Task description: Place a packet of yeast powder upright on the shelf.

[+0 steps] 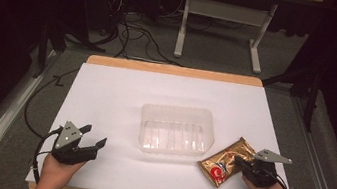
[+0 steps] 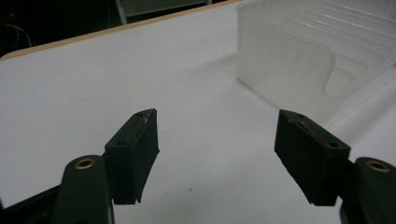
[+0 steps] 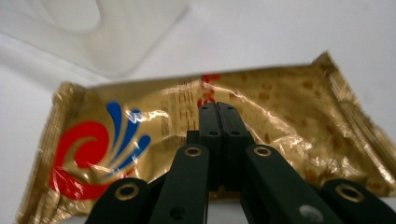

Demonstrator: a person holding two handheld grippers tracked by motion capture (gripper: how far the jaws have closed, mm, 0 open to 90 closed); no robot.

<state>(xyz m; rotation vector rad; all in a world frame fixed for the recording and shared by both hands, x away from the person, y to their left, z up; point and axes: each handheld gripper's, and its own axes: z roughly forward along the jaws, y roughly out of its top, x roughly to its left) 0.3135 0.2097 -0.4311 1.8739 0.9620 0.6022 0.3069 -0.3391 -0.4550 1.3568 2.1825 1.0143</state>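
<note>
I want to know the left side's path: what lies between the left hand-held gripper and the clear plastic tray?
Nothing: in the high view, bare white table separates the left hand-held gripper from the clear plastic tray; the left gripper view shows the same.

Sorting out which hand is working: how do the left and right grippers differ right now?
The left gripper has its jaws wide apart over bare table; the right gripper has its jaws shut together. The left is away from the clear bin; the right sits at the gold snack packet. Both are black and hand-held.
</note>
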